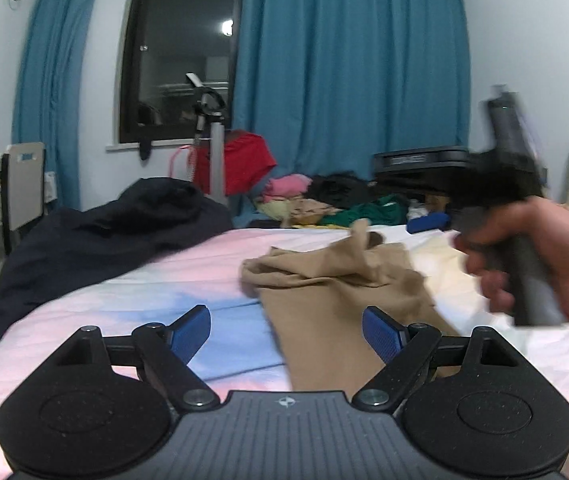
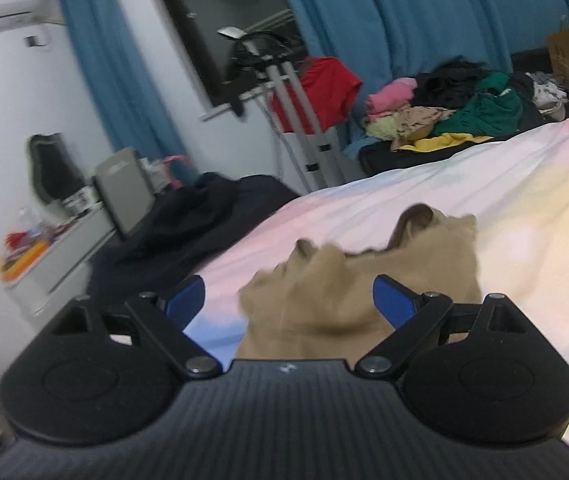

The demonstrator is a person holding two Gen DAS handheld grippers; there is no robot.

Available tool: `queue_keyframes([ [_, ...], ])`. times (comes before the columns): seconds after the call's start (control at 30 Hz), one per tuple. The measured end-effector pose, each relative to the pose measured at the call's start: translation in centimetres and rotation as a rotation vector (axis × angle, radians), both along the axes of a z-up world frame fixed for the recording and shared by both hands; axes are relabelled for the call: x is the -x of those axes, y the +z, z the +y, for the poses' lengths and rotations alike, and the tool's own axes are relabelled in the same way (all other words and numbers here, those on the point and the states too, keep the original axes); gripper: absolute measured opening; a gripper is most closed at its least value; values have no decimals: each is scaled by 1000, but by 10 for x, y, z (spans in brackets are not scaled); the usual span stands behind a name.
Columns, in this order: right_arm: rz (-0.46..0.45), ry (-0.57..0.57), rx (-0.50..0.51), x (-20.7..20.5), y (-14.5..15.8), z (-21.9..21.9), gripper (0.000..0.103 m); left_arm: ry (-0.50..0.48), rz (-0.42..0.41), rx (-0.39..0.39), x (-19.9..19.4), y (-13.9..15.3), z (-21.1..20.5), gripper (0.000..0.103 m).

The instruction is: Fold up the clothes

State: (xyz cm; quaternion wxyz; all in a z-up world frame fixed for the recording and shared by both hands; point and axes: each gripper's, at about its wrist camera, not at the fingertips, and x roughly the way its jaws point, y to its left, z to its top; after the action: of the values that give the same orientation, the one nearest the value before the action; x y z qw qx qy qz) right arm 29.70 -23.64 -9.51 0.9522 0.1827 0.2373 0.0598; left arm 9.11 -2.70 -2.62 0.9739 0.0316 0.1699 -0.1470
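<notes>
A tan garment [image 1: 336, 288] lies crumpled on the pastel bedsheet [image 1: 124, 300], its far end bunched up. My left gripper [image 1: 286, 330] is open and empty, low over the sheet, with the garment's near end between its blue pads. My right gripper [image 2: 288, 304] is open and empty above the same tan garment [image 2: 364, 284] on the sheet [image 2: 504, 208]. In the left wrist view the hand holding the right gripper's handle [image 1: 532, 240] shows blurred at the right.
A dark blanket [image 1: 96, 240] lies on the bed's left side. A pile of mixed clothes [image 2: 444, 112] sits beyond the far edge, by a red garment on a stand [image 1: 236, 160]. Blue curtains, a window and a white dresser [image 2: 52, 256] line the walls.
</notes>
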Motion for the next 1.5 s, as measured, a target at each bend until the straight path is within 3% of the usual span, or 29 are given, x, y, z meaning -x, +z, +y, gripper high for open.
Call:
queue_keyframes([
  [0.07, 34, -44, 57, -32, -12, 9, 75, 13, 22, 3, -7, -6, 5, 85],
  [0.2, 40, -130, 107, -68, -21, 13, 8, 29, 84, 58, -17, -14, 15, 85],
  [0.33, 7, -215, 119, -85, -22, 7, 5, 44, 123, 94, -25, -19, 22, 85],
  [0.47, -16, -345, 121, -105, -20, -11, 5, 58, 165, 108, -31, -27, 27, 85],
  [0.57, 18, -410, 174, -124, -30, -26, 5, 67, 179, 112, -34, -30, 29, 85],
  [0.63, 61, -419, 183, -136, -43, -34, 5, 71, 182, 110, -37, -33, 30, 85],
  [0.8, 95, -341, 43, -143, -62, -46, 11, 77, 209, 94, -48, -40, 26, 85],
  [0.87, 97, -290, 36, -137, -56, -44, 37, 72, 211, 94, -49, -40, 23, 85],
  [0.9, 99, -265, 38, -135, -52, -42, 68, 68, 209, 93, -49, -39, 21, 85],
  [0.93, 88, -246, 38, -129, -46, -40, 87, 64, 205, 89, -49, -38, 20, 85],
  [1.17, 13, -176, 49, -52, 1, -24, 87, 54, 180, 92, -40, -29, 19, 85],
  [1.33, -35, -115, 136, 40, 28, -7, 87, 56, 164, 107, -28, -18, 23, 85],
  [1.5, -57, -63, 128, 143, 36, 5, 87, 39, 141, 86, -6, -8, 19, 85],
])
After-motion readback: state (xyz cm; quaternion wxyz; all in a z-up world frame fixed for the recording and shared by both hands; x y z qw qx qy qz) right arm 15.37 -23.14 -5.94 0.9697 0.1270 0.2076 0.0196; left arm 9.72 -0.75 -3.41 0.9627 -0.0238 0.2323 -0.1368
